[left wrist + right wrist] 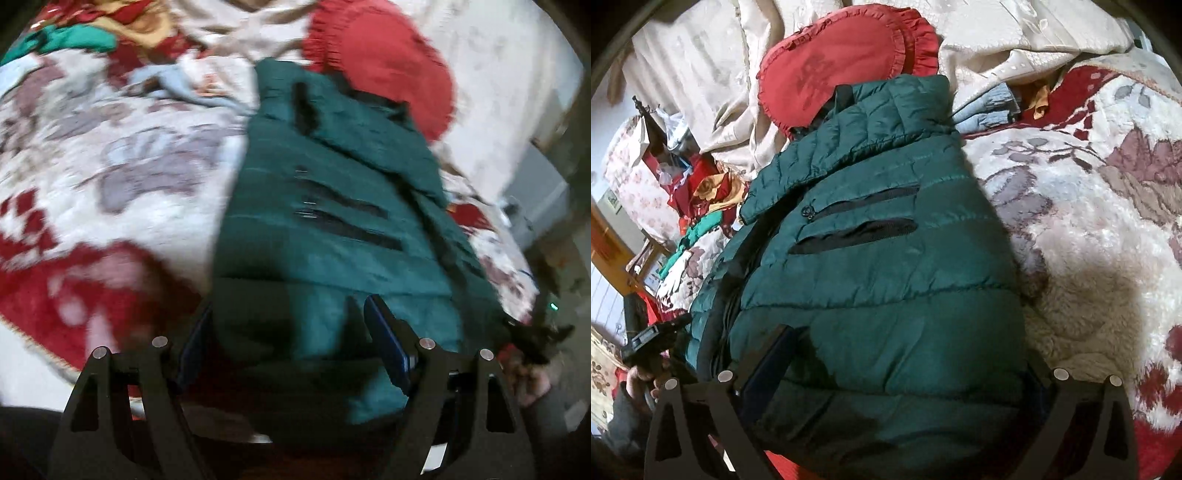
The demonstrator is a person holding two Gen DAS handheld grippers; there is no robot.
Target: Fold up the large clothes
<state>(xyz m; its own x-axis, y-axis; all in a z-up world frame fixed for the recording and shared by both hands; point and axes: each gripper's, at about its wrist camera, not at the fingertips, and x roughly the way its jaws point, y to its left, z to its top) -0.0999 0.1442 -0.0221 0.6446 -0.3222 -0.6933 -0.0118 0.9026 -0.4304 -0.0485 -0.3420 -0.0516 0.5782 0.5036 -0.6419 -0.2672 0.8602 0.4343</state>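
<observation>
On the floral blanket (pixel 1089 192), both grippers' fingers (pixel 388 339) (pixel 768 365) spread apart around green jacket (pixel 886 258)

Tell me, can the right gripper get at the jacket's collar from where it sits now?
Probably not without moving. The right gripper straddles the hem of the green jacket, jaws open, while the collar lies at the far end by the red pillow. Nothing blocks the way.

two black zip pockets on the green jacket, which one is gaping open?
The lower pocket, nearer the right gripper: its slit gapes wide. The upper pocket on the green jacket is a thin closed line.
</observation>
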